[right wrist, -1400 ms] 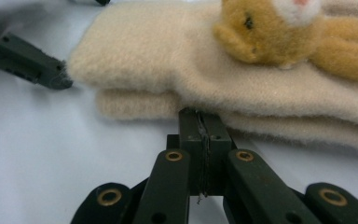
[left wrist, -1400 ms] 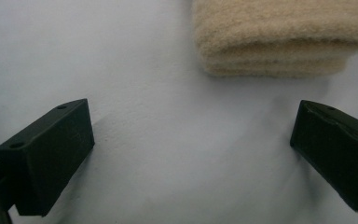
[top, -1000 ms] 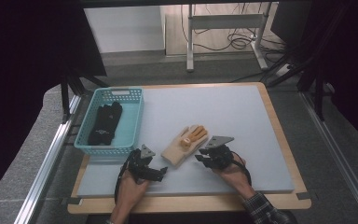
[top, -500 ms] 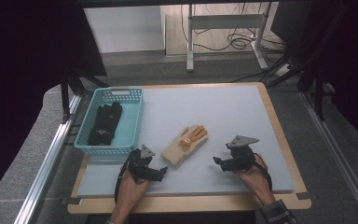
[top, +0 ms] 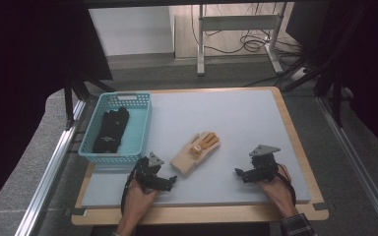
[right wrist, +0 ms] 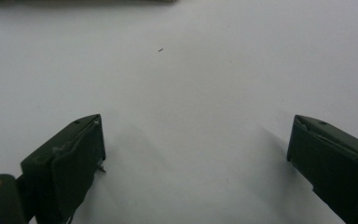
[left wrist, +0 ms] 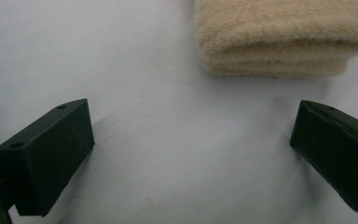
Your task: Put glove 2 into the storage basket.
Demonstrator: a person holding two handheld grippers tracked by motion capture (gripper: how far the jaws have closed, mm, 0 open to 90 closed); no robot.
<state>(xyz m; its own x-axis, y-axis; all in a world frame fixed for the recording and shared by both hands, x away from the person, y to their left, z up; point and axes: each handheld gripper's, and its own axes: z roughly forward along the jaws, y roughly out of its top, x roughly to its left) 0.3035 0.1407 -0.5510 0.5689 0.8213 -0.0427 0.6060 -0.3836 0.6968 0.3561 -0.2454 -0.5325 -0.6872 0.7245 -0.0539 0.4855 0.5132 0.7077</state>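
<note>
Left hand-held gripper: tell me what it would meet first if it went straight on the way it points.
Likely the beige glove: its cuff lies just ahead of the open left hand-held gripper, slightly toward one jaw, with bare mat between.

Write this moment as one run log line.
left claw: open, near beige glove | right claw: just opened, nothing between | black gloves: in basket

A lab or test room set up for recording; a grey mat (top: 236,123) on a wooden board (top: 295,132) serves as the worktop, flanked left and right by metal rails (top: 49,172); black curtains (top: 24,73) hang on both sides; on the far floor, a white desk frame (top: 236,29) and loose cables (top: 248,44).
</note>
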